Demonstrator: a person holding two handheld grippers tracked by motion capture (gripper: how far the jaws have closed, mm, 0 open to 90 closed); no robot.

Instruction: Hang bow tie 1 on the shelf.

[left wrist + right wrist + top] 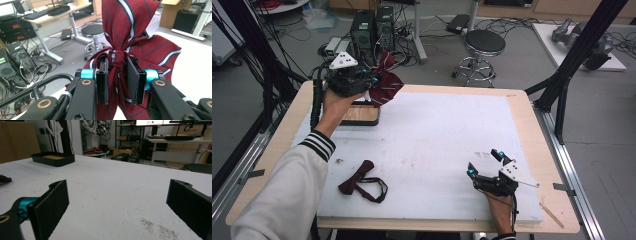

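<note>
Clenched on the knot of a striped bow tie (120, 61), my left claw (117, 75) is holding it up in the air, with the black tray (360, 114) lying just below and beside it on the surface (437, 145). I am judging this as the carrying step: the tie is lifted and is hanging close to the tray, so the next move is calling for me to bring the claw down over the tray, centre the tie inside its walls and only then let the jaws part. My right claw (484, 164) is resting released, its jaws standing wide with nothing between them, well apart from the left one. The tie I am gripping is dark red with white and navy stripes, its two wings fanning out beyond the claw from the pinched knot. A second, plainer dark red bow tie (362, 182) with its strap is lying flat on the surface, between my two claws and nearer to me.
</note>
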